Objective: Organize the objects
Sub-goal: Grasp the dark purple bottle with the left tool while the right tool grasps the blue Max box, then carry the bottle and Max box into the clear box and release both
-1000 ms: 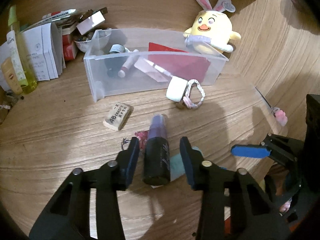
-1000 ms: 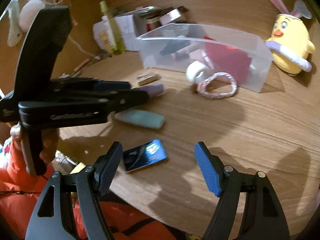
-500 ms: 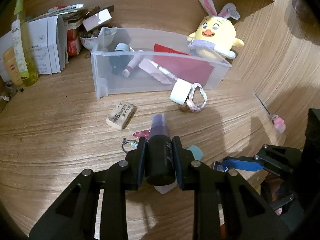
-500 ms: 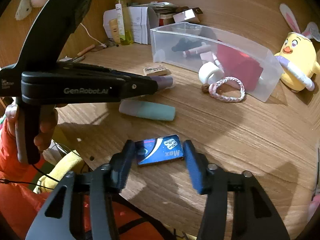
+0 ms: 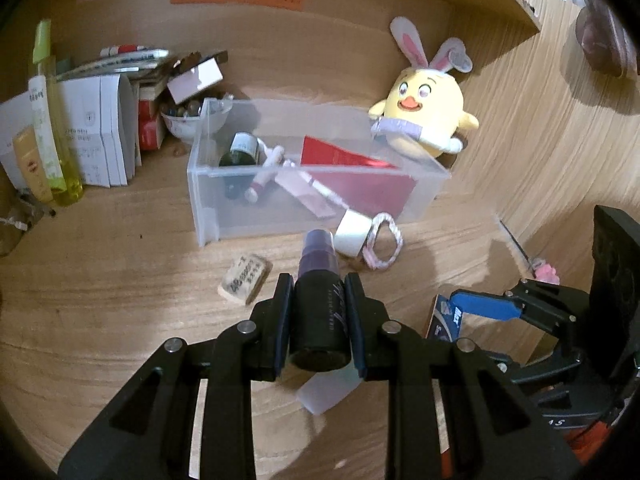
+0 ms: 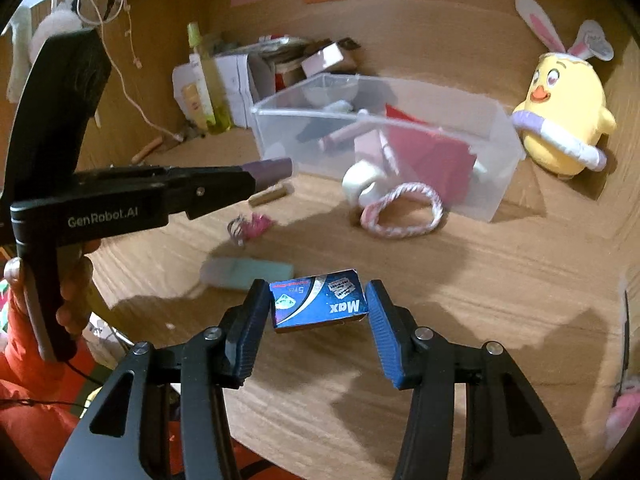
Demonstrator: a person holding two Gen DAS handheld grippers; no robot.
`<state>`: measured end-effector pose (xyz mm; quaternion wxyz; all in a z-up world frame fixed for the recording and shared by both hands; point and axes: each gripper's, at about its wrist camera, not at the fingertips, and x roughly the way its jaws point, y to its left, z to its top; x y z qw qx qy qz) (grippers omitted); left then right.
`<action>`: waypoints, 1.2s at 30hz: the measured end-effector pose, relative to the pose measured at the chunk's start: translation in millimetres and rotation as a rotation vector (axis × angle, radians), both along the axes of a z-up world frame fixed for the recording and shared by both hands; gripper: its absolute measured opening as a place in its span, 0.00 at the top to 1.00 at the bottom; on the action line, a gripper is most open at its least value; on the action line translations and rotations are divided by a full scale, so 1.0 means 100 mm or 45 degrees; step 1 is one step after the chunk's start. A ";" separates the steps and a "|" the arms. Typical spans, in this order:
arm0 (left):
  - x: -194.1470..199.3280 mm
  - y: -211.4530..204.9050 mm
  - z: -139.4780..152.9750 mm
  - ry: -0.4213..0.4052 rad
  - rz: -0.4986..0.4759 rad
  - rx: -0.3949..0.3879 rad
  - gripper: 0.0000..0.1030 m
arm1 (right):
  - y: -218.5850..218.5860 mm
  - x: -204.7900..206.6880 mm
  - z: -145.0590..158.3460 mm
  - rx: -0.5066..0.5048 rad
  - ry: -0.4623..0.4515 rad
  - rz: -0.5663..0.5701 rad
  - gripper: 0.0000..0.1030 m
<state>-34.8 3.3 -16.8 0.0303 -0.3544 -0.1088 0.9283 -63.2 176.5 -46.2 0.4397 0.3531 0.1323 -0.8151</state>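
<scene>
My left gripper point(image 5: 320, 304) is shut on a dark bottle with a purple cap point(image 5: 318, 300) and holds it above the wooden table, short of the clear plastic bin point(image 5: 312, 204). From the right wrist view the left gripper point(image 6: 248, 180) shows at left with the purple cap point(image 6: 272, 170) sticking out. My right gripper point(image 6: 316, 308) is shut on a small blue "Max" box point(image 6: 320, 304), lifted off the table. The bin point(image 6: 380, 148) holds a red packet, a dark bottle and pens.
On the table lie a pale green case point(image 6: 248, 274), an eraser point(image 5: 242, 278), a white tape roll point(image 5: 352, 234), a pink-white bracelet point(image 6: 400, 212) and a pink trinket point(image 6: 250, 228). A yellow chick plush point(image 5: 424, 116) stands behind the bin. Boxes and bottles point(image 5: 60, 140) crowd the back left.
My left gripper closed on the bottle and lifted it toward the bin. My right gripper closed on the blue box and raised it off the table.
</scene>
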 end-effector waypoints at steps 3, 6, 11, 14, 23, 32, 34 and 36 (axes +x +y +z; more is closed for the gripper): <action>-0.03 -0.02 0.08 0.030 0.007 0.003 0.76 | 0.00 -0.07 0.09 -0.017 0.033 -0.016 0.55; -0.06 -0.04 0.16 0.057 0.017 0.003 0.76 | 0.00 -0.13 0.18 -0.033 0.069 -0.025 0.55; -0.13 -0.10 0.28 0.100 0.040 -0.001 0.75 | 0.00 -0.26 0.34 -0.054 0.133 -0.045 0.55; -0.16 -0.13 0.34 0.120 0.051 -0.001 0.76 | -0.01 -0.38 0.43 -0.067 0.165 -0.060 0.55; -0.36 -0.22 0.54 0.167 0.076 -0.002 0.75 | -0.07 -0.67 0.60 -0.096 0.223 -0.097 0.55; -0.67 -0.29 0.62 0.165 0.087 -0.010 0.75 | -0.18 -0.99 0.68 -0.129 0.225 -0.128 0.55; -0.74 -0.29 0.62 0.158 0.085 -0.017 0.76 | -0.21 -1.07 0.70 -0.144 0.202 -0.122 0.55; -0.82 -0.31 0.61 0.145 0.081 -0.021 0.75 | -0.24 -1.13 0.71 -0.142 0.203 -0.129 0.55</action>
